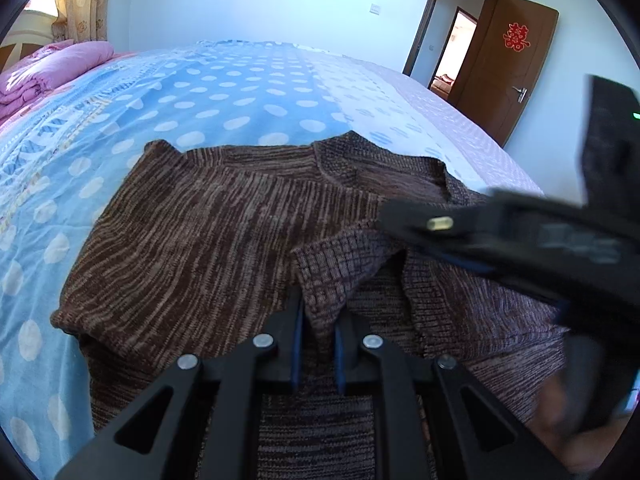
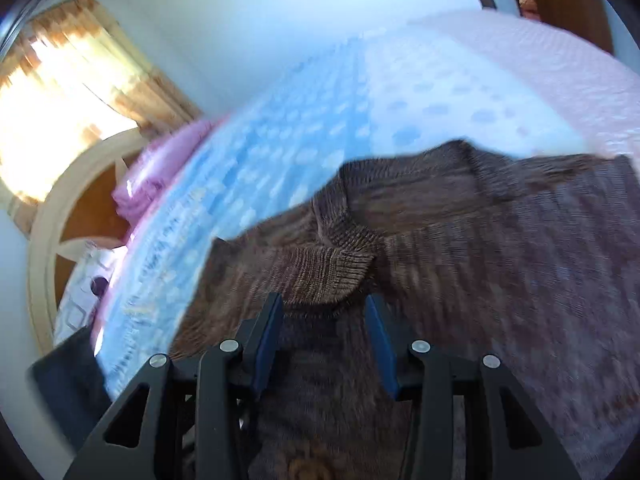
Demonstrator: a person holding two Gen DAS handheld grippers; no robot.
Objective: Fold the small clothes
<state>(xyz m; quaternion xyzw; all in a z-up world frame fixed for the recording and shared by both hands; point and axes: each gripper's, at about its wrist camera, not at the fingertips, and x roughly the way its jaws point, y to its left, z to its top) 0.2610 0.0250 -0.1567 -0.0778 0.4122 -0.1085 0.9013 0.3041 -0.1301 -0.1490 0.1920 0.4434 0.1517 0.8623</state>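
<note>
From the left wrist we see a brown knitted sweater (image 1: 208,240) spread on the bed (image 1: 224,92), lying on the blue dotted sheet toward the bed's near edge, with its neckline turned toward the far edge. Our left tool (image 1: 319,316) has its blue-padded fingers (image 1: 297,332) drawn close together on a raised fold of the sweater's ribbed edge, which stands up between them. Our right tool (image 1: 404,220) reaches in from the right, blurred, over the sweater's right part; from here we cannot tell how its jaws stand. A pink quilt (image 1: 52,68) lies at the bed's far left corner, and a brown door (image 1: 516,64) stands open beyond the bed's right edge. From the right wrist, the picture is smeared by motion. The right tool (image 2: 324,304) has its fingers (image 2: 270,332) apart, with a ribbed cuff of the sweater (image 2: 500,248) lying between their tips; whether the pads press on it we cannot tell. A curtain (image 2: 80,64) hangs past the bed's (image 2: 460,80) far left corner.
</note>
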